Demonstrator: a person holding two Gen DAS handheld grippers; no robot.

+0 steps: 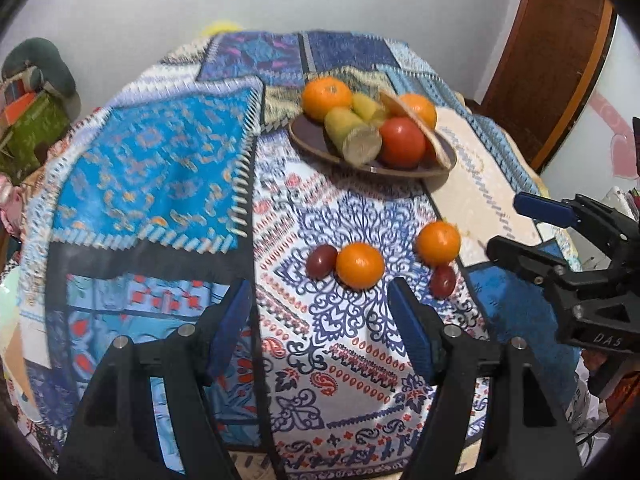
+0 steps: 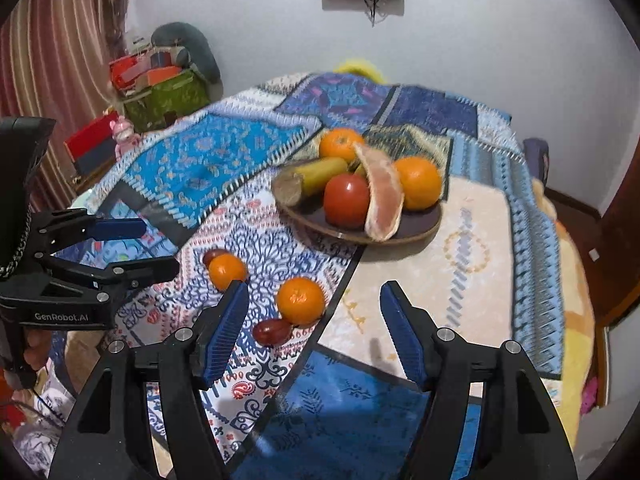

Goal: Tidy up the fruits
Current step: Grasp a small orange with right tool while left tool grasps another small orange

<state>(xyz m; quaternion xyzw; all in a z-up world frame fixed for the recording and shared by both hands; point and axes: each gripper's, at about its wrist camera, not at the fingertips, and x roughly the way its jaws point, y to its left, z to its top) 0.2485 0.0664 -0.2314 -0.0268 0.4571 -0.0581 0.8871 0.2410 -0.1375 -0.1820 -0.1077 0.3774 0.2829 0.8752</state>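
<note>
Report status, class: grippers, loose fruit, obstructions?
Left gripper, right gripper open, empty. Two loose oranges, two dark red plums on patterned cloth, outside brown plate. Nothing blocking.

We see a table draped in a patchwork cloth [image 2: 224, 168] of blue, white and cream panels. On it sits a dark plate [image 2: 420, 224] heaped with fruit. Nearer us than the plate, two oranges [image 2: 301, 301] [image 2: 227, 271] lie loose on the white panel, each touching a dark red fruit [image 2: 273, 331] [image 2: 213, 256].
</note>
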